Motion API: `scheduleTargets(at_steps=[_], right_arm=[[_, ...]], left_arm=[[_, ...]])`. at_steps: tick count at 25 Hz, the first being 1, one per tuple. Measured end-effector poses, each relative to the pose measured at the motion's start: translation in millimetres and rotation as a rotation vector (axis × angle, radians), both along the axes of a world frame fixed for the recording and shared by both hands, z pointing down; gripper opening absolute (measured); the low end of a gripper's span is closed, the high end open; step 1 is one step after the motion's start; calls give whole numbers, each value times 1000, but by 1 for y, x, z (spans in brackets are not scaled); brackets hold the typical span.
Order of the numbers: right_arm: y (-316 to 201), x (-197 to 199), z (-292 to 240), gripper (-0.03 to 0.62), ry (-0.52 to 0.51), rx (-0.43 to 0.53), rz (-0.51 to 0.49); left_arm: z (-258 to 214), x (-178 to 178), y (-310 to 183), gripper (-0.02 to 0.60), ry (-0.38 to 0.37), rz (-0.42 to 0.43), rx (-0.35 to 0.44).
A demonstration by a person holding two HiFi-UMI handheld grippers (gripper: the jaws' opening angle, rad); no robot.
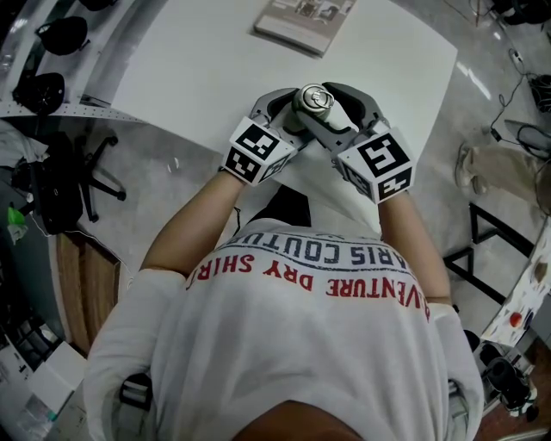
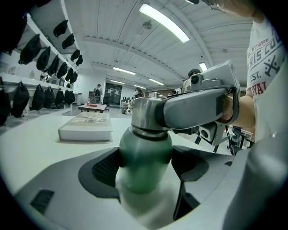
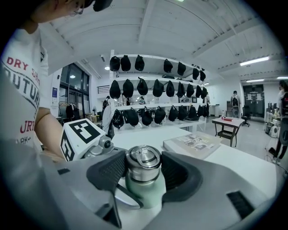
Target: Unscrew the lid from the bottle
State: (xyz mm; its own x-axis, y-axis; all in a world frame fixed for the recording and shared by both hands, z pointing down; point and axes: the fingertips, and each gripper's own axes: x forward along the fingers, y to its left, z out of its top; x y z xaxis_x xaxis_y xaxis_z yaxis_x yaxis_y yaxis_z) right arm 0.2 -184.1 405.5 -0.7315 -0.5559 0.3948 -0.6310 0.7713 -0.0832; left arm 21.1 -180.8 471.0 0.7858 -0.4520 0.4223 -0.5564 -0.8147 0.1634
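A pale green bottle [image 2: 145,164] with a steel lid [image 1: 315,99] stands upright near the front edge of the white table [image 1: 198,77]. My left gripper [image 2: 145,167] comes in from the left and is shut on the bottle's green body, both pads pressed against it. From the right, my right gripper [image 3: 143,167] sits higher, its pads against the two sides of the steel lid [image 3: 143,162]. In the head view the two grippers meet over the bottle and hide its body. In the left gripper view a jaw of the right gripper [image 2: 198,110] covers the lid's right side.
A thick book [image 1: 303,19] lies at the table's far side, also seen as the book [image 3: 194,143] behind the bottle. A black office chair [image 1: 73,185] stands on the floor to the left. Dark bags [image 3: 148,114] hang on racks beyond the table.
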Motion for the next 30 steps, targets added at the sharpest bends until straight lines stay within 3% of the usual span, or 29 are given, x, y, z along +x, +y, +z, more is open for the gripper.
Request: scheduleTargets(at_steps=[6,13,30], right_arm=[[1,-1,-1,247,5,8,-29],[1,-2,0,247,14,14,-96],[3,-4,0,247,64,47,-348]], left_arm=[[-1,-1,1,374,2,13,8],[0,-1,1,374,-6,95,7],[2,1,4,373,-36,449,-13]])
